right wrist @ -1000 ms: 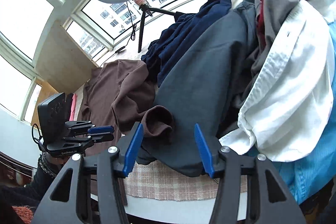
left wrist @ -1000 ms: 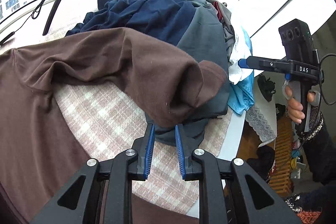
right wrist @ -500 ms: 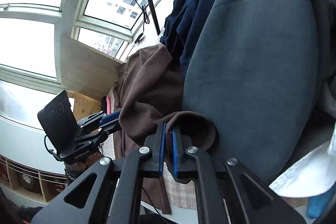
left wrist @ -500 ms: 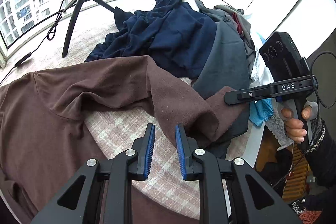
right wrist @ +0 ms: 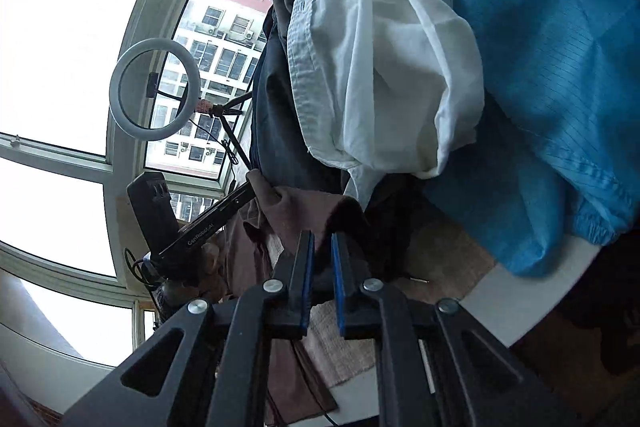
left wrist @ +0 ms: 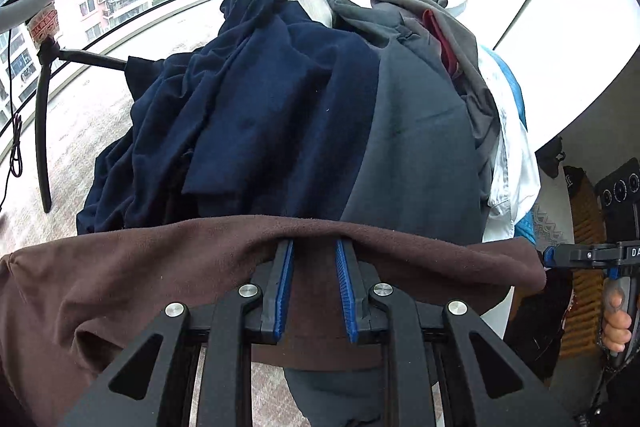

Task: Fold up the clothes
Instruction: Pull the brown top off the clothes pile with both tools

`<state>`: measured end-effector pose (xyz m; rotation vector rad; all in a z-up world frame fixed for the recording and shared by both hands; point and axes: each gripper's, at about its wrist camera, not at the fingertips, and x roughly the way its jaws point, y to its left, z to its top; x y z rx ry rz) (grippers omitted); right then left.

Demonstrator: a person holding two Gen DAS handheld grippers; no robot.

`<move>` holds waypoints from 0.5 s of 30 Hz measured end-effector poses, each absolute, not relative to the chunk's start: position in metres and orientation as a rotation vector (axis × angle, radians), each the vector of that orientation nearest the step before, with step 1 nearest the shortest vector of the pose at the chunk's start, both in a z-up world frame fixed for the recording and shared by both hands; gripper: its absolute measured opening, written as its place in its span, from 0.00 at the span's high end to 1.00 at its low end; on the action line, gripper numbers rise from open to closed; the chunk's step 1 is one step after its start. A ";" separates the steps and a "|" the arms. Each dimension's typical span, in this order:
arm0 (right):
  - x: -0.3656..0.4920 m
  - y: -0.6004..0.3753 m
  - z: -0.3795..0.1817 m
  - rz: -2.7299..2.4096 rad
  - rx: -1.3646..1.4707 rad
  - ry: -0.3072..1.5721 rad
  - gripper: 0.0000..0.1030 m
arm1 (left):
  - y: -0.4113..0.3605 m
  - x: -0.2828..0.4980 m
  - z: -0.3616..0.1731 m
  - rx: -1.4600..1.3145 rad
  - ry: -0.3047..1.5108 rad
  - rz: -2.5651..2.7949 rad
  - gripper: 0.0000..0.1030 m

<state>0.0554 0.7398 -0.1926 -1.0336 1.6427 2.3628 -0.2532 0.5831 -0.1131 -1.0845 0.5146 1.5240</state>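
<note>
While both views show brown garment (left wrist: 140,267), right adds ring light (right wrist: 156,95) — white shirt (right wrist: 372,59).

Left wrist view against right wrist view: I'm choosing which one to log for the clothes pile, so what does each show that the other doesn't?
Only the left wrist view shows the navy garment spread over the pile, and a red piece tucked near its top.

Only the right wrist view shows the full ring light, the blue garment hanging over the table edge, and the white shirt in full.

Both show the brown garment, the grey garment, the left gripper and the right gripper.
</note>
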 end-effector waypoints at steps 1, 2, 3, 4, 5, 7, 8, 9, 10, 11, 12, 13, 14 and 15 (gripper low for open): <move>0.054 0.742 -0.190 2.390 -1.042 1.602 0.90 | 0.590 -0.251 -0.114 -1.082 0.533 1.519 0.81; 0.052 0.744 -0.188 2.416 -1.078 1.576 0.85 | 0.585 -0.247 -0.111 -1.074 0.524 1.507 0.81; 0.050 0.746 -0.186 2.442 -1.115 1.549 0.84 | 0.579 -0.240 -0.107 -1.054 0.530 1.487 0.81; 0.045 0.747 -0.186 2.460 -1.158 1.505 0.84 | 0.573 -0.232 -0.103 -1.034 0.538 1.468 0.80; 0.041 0.748 -0.186 2.477 -1.201 1.461 0.83 | 0.566 -0.222 -0.100 -1.003 0.564 1.451 0.80; 0.029 0.745 -0.193 2.489 -1.289 1.456 0.83 | 0.557 -0.200 -0.099 -0.958 0.626 1.405 0.77; 0.025 0.746 -0.199 2.480 -1.306 1.503 0.80 | 0.556 -0.191 -0.100 -0.934 0.662 1.381 0.76; 0.021 0.748 -0.205 2.458 -1.309 1.549 0.78 | 0.557 -0.181 -0.102 -0.897 0.707 1.370 0.73; 0.015 0.749 -0.210 2.440 -1.311 1.580 0.74 | 0.561 -0.175 -0.106 -0.866 0.757 1.367 0.72; 0.009 0.749 -0.214 2.430 -1.315 1.594 0.74 | 0.566 -0.168 -0.110 -0.834 0.807 1.364 0.72; 0.003 0.750 -0.217 2.420 -1.318 1.608 0.74 | 0.570 -0.162 -0.115 -0.804 0.855 1.359 0.72; 0.000 0.750 -0.221 2.404 -1.314 1.632 0.74 | 0.576 -0.159 -0.122 -0.798 0.890 1.346 0.72; -0.004 0.750 -0.223 2.394 -1.306 1.667 0.74 | 0.581 -0.156 -0.129 -0.791 0.924 1.333 0.72; -0.006 0.750 -0.226 2.385 -1.306 1.685 0.74 | 0.586 -0.154 -0.136 -0.785 0.958 1.319 0.72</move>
